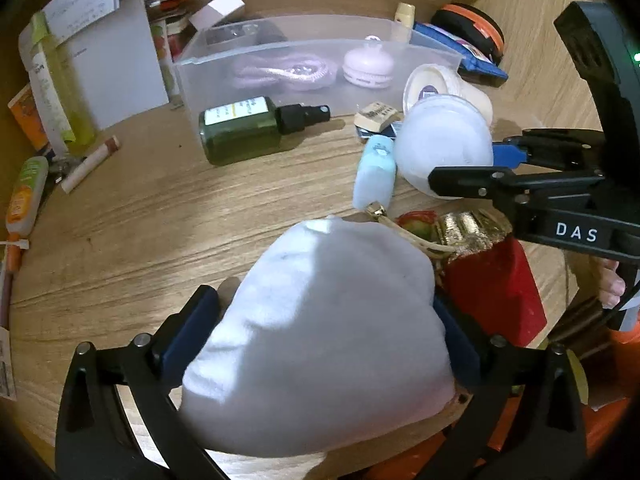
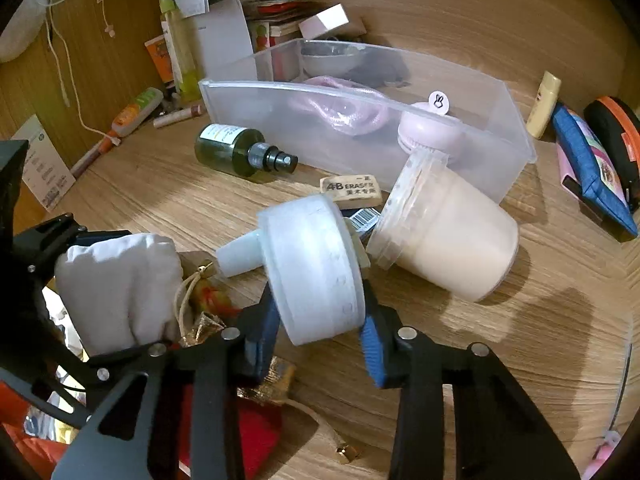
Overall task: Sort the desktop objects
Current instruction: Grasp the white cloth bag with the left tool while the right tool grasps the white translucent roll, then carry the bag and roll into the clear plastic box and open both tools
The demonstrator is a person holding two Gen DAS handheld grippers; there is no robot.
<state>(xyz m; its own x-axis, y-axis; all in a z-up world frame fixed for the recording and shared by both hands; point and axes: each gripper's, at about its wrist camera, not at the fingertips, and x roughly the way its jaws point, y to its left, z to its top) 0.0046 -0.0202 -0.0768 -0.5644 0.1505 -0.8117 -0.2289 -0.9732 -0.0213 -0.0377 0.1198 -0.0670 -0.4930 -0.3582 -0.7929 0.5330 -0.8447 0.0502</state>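
My left gripper (image 1: 328, 316) is shut on a white cloth pouch (image 1: 320, 340), held just above the wooden desk; it also shows in the right wrist view (image 2: 116, 292). My right gripper (image 2: 320, 320) is shut on a white round plastic jar (image 2: 316, 268), which also shows in the left wrist view (image 1: 444, 144). A clear plastic bin (image 2: 480, 152) stands behind, holding a pink cord (image 2: 340, 112) and a pink round case (image 2: 428, 128). A green spray bottle (image 2: 240, 152) lies in front of the bin.
A beige cup (image 2: 448, 240), an eraser (image 2: 352, 190) and a light blue tube (image 1: 374, 172) lie near the jar. A red and gold pouch (image 1: 488, 276) lies under my grippers. Bottles, tubes and boxes (image 1: 60, 92) crowd the left; a blue pouch (image 2: 592, 168) lies right.
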